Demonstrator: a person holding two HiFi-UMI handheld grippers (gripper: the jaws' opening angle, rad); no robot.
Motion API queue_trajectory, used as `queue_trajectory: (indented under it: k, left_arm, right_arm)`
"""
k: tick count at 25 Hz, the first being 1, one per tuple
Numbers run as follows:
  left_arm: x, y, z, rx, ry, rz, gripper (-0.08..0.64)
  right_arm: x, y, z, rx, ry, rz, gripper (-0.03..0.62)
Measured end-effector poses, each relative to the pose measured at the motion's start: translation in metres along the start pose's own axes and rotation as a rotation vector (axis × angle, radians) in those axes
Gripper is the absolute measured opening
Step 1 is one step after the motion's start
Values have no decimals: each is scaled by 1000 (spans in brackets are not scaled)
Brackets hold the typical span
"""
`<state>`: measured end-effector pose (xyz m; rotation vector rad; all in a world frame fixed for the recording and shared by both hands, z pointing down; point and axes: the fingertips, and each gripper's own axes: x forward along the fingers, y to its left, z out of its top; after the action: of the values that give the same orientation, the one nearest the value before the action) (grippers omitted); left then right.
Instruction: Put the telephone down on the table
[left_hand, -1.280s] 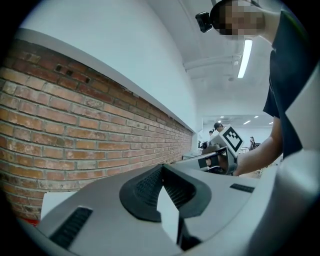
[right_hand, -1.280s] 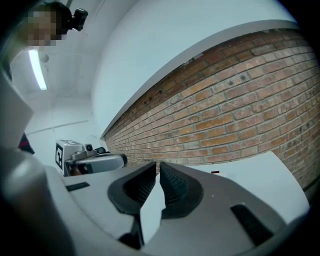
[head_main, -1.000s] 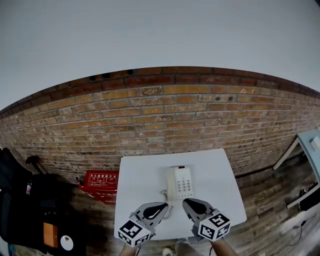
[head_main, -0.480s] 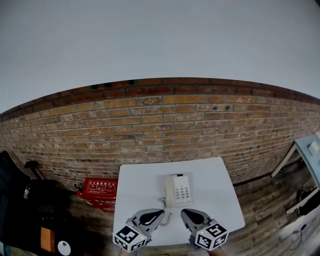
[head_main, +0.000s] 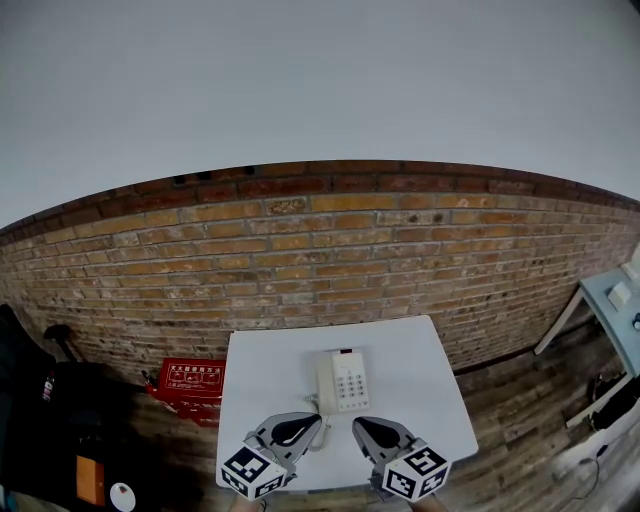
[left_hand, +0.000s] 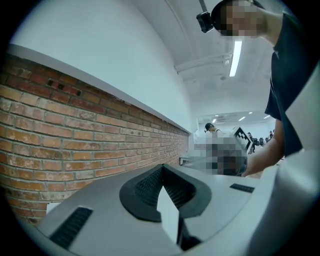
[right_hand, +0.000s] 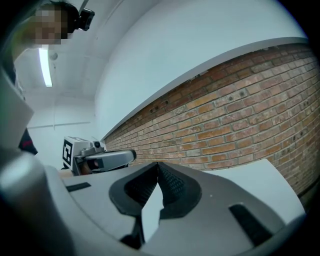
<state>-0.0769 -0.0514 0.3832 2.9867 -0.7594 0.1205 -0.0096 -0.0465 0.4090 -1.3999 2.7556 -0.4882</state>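
Right gripper (right_hand: 158, 167) jaws together, tips meeting, nothing between. Left gripper (right_hand: 125, 156) off to its left, level, marker cube (right_hand: 71, 151) at its rear. White table (right_hand: 260, 175) beyond. Brick wall (right_hand: 240, 115) behind, white wall (right_hand: 175, 45) above. Ceiling light (right_hand: 46, 65) lit.

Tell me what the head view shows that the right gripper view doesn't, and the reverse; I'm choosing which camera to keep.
Only the head view: the telephone lying flat on the white table, and a red box on the floor beside it.
Only the right gripper view: the right gripper seen close up, its jaws shut with nothing between them, and a ceiling light.
Both: the brick wall, the table and the left gripper.
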Motion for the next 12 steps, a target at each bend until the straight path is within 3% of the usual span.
queue_trajectory:
  k: [12]
  left_arm:
    - [9,-58,7,-1,-10,12,9]
  right_arm:
    - [-55,6,10,-16,-23,35,15]
